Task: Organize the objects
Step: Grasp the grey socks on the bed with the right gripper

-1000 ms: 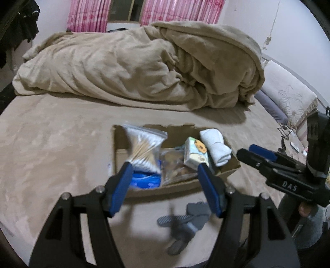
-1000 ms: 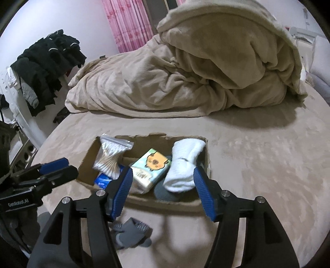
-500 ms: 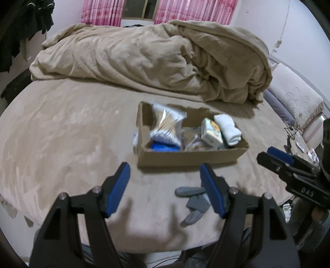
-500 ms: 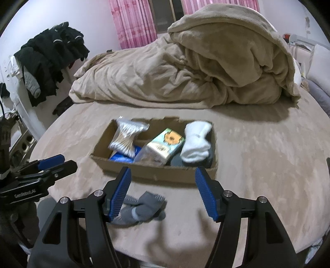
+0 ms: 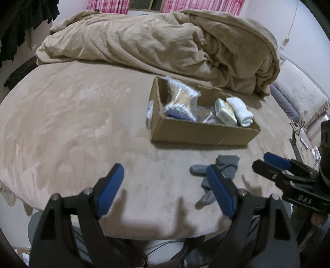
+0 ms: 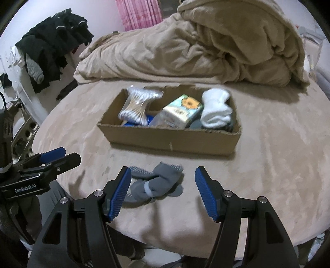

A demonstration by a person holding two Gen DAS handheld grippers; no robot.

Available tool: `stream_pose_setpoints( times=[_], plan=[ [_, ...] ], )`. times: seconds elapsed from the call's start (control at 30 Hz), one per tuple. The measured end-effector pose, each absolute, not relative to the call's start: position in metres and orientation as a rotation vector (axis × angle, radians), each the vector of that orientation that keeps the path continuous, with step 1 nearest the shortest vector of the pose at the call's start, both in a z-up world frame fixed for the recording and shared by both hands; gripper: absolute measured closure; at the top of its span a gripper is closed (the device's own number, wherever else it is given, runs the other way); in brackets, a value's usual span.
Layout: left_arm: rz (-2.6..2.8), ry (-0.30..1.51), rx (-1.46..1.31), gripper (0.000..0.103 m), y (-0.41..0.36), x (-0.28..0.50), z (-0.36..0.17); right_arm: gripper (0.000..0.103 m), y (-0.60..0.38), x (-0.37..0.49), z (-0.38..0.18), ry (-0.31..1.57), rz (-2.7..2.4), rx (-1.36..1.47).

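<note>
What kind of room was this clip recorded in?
Most likely a bedroom. A rumpled tan duvet lies heaped on a bed, pink curtains hang behind it, and dark clothes are piled off to one side.

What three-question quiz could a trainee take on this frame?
1. True or false: the grey socks lie inside the cardboard box.
2. Which sits at the box's right end: A) cotton swabs, B) white socks?
3. Fill in: both the left tongs and right tongs are ____.

Key: 1 false, they lie on the bed in front of it; 2 B; 3 open.
</note>
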State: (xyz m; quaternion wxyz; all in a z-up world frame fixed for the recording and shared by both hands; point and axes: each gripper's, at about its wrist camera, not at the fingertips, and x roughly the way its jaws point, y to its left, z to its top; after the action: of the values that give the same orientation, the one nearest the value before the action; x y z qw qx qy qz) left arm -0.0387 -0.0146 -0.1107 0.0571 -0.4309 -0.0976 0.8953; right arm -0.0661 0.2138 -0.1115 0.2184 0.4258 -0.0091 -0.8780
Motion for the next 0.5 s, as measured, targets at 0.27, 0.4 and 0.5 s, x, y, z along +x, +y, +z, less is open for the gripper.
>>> stream_pose_setpoints(
  times=[0.27, 0.4, 0.5],
  plan=[
    [2.684, -0.317, -1.389, 0.019, -0.02, -0.04, -0.138, 0.035, 0.201, -0.072, -0.148, -0.048, -2.357, 1.281],
    [2.673, -0.315, -1.41, 0.019, -0.019, -0.046, -0.146, 0.035, 0.197, -0.076, -0.162, -0.057, -2.332, 1.325],
    [2.661, -0.318, -1.444, 0.019, -0.02, -0.051, -0.155, 0.035, 0.195, -0.081, -0.173, -0.076, -2.308, 1.363]
  ],
)
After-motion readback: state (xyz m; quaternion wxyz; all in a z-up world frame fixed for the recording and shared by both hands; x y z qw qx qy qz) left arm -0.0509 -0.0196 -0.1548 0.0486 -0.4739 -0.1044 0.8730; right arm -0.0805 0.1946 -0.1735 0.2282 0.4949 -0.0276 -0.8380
